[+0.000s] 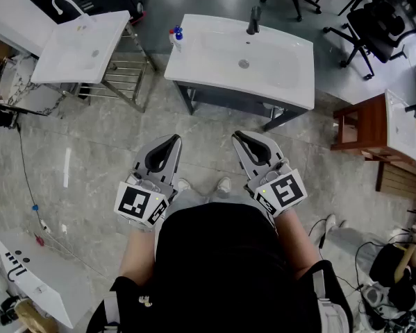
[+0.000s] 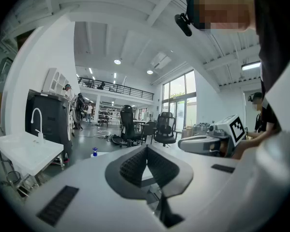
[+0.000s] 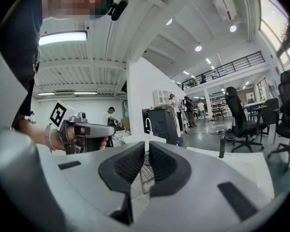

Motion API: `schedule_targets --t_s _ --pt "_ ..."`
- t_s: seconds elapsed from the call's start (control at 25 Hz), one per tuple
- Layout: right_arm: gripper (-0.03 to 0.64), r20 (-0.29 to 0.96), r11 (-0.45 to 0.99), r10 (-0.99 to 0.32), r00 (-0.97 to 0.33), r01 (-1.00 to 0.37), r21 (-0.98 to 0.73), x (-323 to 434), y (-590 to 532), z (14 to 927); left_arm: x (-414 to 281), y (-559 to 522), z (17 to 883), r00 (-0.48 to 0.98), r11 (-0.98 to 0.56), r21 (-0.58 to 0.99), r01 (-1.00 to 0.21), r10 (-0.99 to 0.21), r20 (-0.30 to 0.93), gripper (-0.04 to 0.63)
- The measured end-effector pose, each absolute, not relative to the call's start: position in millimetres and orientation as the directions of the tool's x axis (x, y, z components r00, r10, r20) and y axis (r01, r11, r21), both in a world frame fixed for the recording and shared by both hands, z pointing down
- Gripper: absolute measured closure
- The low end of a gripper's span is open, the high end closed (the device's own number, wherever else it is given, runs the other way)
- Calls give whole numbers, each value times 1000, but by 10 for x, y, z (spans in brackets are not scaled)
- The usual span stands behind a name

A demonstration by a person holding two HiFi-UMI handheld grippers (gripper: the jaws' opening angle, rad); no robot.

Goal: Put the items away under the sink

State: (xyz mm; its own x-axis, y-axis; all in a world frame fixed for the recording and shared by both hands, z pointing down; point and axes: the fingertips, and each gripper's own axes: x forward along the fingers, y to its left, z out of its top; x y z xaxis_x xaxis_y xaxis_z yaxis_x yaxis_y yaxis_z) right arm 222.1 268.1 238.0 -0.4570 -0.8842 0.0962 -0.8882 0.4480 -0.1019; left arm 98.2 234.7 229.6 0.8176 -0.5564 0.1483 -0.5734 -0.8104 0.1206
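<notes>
A white sink vanity with a black faucet stands ahead of me on dark legs. A small bottle with a blue cap sits on its left corner and also shows in the left gripper view. I hold both grippers level at waist height, well short of the vanity. My left gripper is shut with nothing in it, its pads meeting at the tip. My right gripper is shut and empty too. What lies under the basin is hidden from here.
A second white sink rests on a metal rack at the left. A wooden stand with a white top is at the right, and office chairs stand behind. A white panel and cables lie on the floor at lower left.
</notes>
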Motion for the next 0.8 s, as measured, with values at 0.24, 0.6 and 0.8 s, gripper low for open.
schedule_targets --t_s 0.24,0.6,0.8 --pt "571 108 415 -899 -425 -904 -107 2001 2558 2382 716 2212 2338 833 -825 129 -550 -530 160 574" --pt "571 136 347 -923 -361 -930 -119 1480 2275 2409 -34 1917 2423 838 -826 150 -543 -524 149 574" --pt "569 158 300 -935 -317 -946 -120 1245 2124 2439 -525 1743 2570 833 -815 175 -553 -531 157 574"
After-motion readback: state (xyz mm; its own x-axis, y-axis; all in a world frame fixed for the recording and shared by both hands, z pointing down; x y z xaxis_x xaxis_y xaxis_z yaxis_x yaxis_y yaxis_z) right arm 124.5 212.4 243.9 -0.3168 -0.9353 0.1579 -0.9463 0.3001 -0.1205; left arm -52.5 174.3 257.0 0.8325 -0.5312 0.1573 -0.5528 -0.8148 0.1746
